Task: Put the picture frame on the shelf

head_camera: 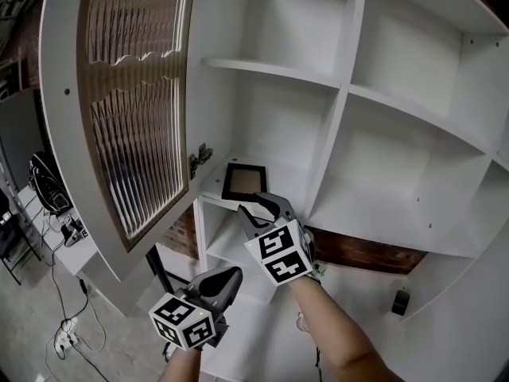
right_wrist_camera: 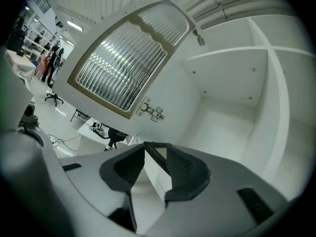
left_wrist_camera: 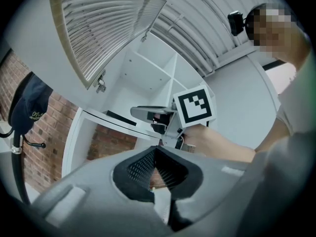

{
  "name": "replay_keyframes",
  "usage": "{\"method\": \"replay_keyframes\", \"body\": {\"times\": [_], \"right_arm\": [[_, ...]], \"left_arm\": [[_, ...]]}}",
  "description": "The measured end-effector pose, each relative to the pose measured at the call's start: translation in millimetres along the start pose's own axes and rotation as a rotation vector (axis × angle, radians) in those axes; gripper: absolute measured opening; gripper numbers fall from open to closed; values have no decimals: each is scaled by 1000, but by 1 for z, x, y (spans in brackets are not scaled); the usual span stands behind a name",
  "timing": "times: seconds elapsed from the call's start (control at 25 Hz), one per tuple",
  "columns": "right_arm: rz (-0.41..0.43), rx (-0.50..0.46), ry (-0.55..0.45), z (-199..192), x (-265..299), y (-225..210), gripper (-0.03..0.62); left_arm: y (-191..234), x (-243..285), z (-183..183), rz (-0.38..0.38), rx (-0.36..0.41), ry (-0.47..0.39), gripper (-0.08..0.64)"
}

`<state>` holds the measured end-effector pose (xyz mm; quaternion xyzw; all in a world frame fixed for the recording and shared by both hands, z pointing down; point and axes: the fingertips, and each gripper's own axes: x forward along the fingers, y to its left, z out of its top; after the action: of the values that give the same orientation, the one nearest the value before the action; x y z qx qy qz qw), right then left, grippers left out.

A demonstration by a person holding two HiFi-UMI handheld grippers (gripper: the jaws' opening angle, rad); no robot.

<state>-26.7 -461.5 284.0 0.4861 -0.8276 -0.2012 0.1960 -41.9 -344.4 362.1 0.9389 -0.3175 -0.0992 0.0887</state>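
Observation:
A dark-rimmed picture frame (head_camera: pixel 243 181) lies flat on a white shelf board (head_camera: pixel 208 188), just inside the middle-left compartment. My right gripper (head_camera: pixel 253 207) hovers at the front edge of that board with its jaws apart, the fingertips just short of the frame. In the right gripper view the frame's near corner (right_wrist_camera: pixel 159 157) shows between the spread fingers of the right gripper (right_wrist_camera: pixel 155 145), untouched by the pads. My left gripper (head_camera: pixel 227 281) hangs lower and to the left, shut with nothing in it; its own view shows the left gripper (left_wrist_camera: pixel 155 149) with pads pressed together.
The cabinet door with ribbed glass (head_camera: pixel 135 94) stands open at the left, its hinge (head_camera: pixel 199 159) close beside the frame. A vertical divider (head_camera: pixel 338 134) bounds the compartment on the right. Brick wall (head_camera: pixel 358 253) shows behind the lower shelves; a small dark object (head_camera: pixel 402 301) sits lower right.

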Motion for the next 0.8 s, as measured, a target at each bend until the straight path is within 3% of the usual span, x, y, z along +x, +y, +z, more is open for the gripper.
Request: {"method": "replay_keyframes", "body": {"times": [0.36, 0.8], "right_arm": [[35, 156, -71, -19, -55, 3, 83], [39, 196, -95, -45, -126, 16, 21]], "left_arm": [[-19, -3, 1, -5, 22, -8, 9], [-53, -4, -4, -45, 59, -11, 9]]}}
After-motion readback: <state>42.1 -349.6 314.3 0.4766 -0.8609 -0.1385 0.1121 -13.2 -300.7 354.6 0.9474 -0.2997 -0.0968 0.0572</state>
